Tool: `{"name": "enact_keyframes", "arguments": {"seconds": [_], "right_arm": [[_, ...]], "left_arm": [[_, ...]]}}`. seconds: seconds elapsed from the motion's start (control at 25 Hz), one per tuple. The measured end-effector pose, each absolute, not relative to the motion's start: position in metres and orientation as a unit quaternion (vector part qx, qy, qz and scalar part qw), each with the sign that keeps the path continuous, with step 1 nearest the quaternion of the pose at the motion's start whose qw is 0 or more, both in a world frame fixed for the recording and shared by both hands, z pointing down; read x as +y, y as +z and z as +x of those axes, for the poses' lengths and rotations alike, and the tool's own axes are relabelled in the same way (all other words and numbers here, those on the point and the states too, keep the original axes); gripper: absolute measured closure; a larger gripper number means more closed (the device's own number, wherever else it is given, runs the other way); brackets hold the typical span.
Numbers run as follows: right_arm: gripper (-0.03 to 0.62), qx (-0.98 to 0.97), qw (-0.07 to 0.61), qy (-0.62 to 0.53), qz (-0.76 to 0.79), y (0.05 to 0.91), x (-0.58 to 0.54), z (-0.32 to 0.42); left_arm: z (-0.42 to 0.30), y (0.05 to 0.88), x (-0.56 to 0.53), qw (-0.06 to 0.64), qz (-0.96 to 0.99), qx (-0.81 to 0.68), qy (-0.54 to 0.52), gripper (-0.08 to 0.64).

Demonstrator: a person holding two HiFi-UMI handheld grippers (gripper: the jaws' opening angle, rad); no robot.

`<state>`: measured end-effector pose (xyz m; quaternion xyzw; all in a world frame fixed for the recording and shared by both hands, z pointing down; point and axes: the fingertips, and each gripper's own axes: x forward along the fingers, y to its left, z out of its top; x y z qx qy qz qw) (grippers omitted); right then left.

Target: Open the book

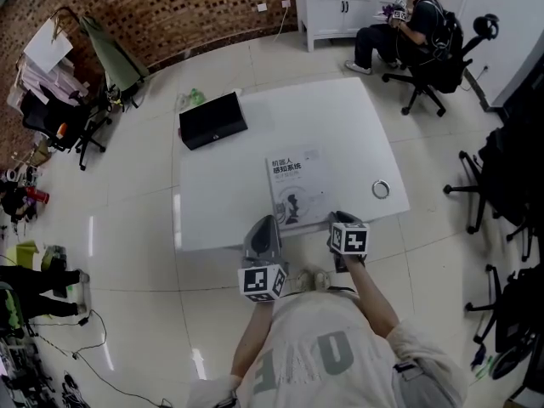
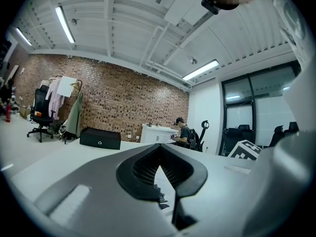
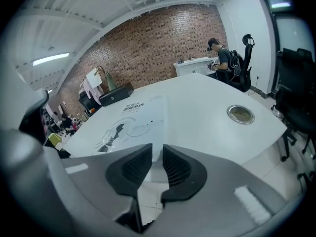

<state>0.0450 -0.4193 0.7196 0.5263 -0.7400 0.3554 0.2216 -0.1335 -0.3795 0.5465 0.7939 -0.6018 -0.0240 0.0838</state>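
Two extras, black case (image 1: 212, 120) and metal ring (image 1: 380, 189), sit well off; book (image 1: 294, 185) lies just ahead of my left tongs (image 1: 264, 223) (pinched together) and right tongs (image 1: 339, 219) (barely apart).

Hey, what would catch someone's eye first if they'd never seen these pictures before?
A closed book lies near the front edge of a big white table. The left gripper and right gripper sit at that edge, either side of the book's near end. Farther off, a black case is at the table's far left corner, and a person sits in an office chair beyond.
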Motion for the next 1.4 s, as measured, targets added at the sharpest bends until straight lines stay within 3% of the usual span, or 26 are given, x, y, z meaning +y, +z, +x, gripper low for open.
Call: {"name": "enact_keyframes", "arguments": {"seconds": [0.2, 0.56, 0.64, 0.88, 1.08, 1.2, 1.4], "right_arm": [[0.543, -0.751, 0.244, 0.306, 0.531, 0.701, -0.418, 0.043], [0.589, -0.815, 0.148, 0.274, 0.489, 0.613, -0.414, 0.004], [0.589, -0.829, 0.135, 0.268, 0.472, 0.598, -0.414, -0.008], [0.591, -0.858, 0.105, 0.280, 0.417, 0.565, -0.415, -0.048], [0.591, -0.869, 0.109, 0.285, 0.390, 0.557, -0.412, -0.066], [0.589, -0.873, 0.116, 0.278, 0.384, 0.556, -0.408, -0.070], [0.576, -0.880, 0.116, 0.261, 0.380, 0.556, -0.407, -0.071]], "left_arm": [[-0.138, 0.547, -0.378, 0.087, 0.789, -0.607, -0.025, 0.549], [-0.113, 0.573, -0.382, 0.082, 0.808, -0.580, 0.053, 0.558], [-0.098, 0.588, -0.382, 0.077, 0.822, -0.559, 0.083, 0.460], [-0.066, 0.621, -0.389, 0.056, 0.850, -0.499, 0.161, 0.399], [-0.073, 0.638, -0.405, 0.049, 0.830, -0.519, 0.199, 0.407], [-0.082, 0.632, -0.413, 0.050, 0.819, -0.540, 0.186, 0.488], [-0.092, 0.629, -0.413, 0.061, 0.810, -0.564, 0.146, 0.539]]}}
